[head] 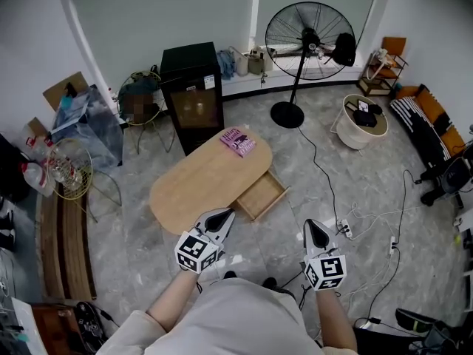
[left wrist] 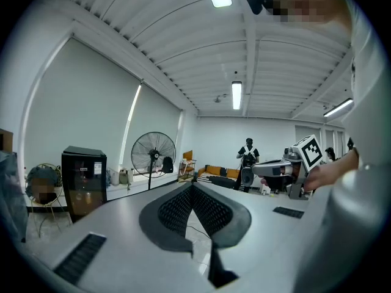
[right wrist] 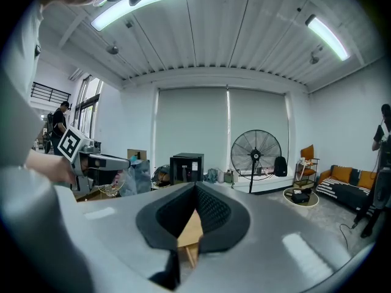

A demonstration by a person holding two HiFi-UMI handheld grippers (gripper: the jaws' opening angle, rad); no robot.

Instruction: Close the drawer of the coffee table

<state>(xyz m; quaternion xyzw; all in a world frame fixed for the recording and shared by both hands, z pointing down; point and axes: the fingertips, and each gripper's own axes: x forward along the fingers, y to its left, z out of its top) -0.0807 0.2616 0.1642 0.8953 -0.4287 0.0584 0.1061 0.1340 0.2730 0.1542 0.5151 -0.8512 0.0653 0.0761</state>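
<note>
An oval wooden coffee table (head: 201,180) stands on the grey floor, with its wooden drawer (head: 260,196) pulled out at the near right side. The drawer looks empty. My left gripper (head: 224,216) is shut with nothing in it and hovers at the table's near edge, just left of the drawer. Also shut and empty, my right gripper (head: 316,231) hangs over the floor to the right of the drawer. In the right gripper view a piece of the wooden table (right wrist: 190,231) shows through the jaws' gap. The left gripper (left wrist: 192,187) points across the room.
A pink book (head: 238,142) lies on the table's far end. A black cabinet (head: 191,93) and a standing fan (head: 309,39) stand beyond. Cables and a power strip (head: 344,228) lie on the floor at the right. A round white basket (head: 359,120) is at the far right.
</note>
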